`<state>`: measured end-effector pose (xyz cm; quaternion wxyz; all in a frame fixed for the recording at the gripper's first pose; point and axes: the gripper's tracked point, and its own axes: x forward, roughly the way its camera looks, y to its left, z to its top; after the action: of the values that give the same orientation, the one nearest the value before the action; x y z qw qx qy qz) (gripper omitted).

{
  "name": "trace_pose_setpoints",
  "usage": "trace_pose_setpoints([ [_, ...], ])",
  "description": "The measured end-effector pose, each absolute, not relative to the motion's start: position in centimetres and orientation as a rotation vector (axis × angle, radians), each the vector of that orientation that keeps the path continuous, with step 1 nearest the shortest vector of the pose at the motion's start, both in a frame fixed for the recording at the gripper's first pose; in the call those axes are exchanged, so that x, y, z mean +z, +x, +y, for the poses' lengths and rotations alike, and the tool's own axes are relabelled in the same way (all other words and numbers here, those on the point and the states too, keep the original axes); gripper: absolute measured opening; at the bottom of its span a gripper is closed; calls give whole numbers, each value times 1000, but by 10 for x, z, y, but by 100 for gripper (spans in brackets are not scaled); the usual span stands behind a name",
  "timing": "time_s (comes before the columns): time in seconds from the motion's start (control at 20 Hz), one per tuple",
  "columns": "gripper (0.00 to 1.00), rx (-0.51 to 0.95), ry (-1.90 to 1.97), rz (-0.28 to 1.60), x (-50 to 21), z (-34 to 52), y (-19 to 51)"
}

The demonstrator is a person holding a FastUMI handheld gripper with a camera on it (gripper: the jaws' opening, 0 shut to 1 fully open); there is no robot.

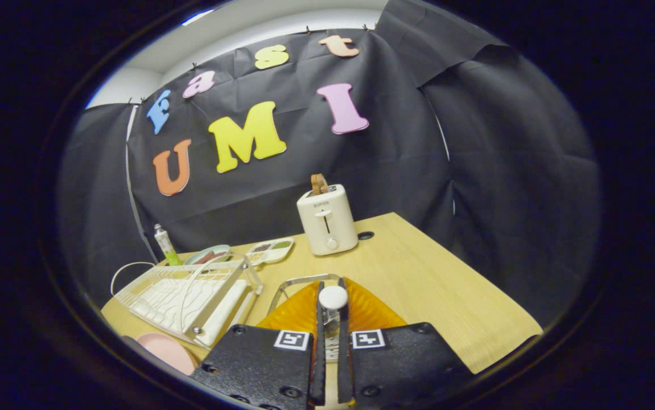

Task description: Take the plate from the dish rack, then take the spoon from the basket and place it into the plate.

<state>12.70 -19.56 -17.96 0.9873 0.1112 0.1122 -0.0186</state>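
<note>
Jaws: the gripper (332,319) is nearly closed, pinching the spoon (333,298) by its white end.
Spoon: upright between the fingers, above the orange basket (299,313).
Plate: the pink plate (167,350) lies on the table (418,285), beside the white dish rack (182,299).
Beyond: a toaster (327,219); what looks like a paint tray (270,250), too small to be sure.

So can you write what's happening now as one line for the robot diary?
gripper: shut on spoon | spoon: above orange basket | pink plate: on table, beside dish rack | step: spoon to plate
</note>
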Motion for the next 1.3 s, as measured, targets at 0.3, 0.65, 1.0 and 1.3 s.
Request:
trace_pose_setpoints([
  [0.3,11,-6,116,174,-134,-178,127],
  [0.65,10,33,90,78,-57,-150,84],
  [1.0,10,88,104,51,-28,-104,11],
  [1.3,10,150,64,80,-64,-46,-42],
])
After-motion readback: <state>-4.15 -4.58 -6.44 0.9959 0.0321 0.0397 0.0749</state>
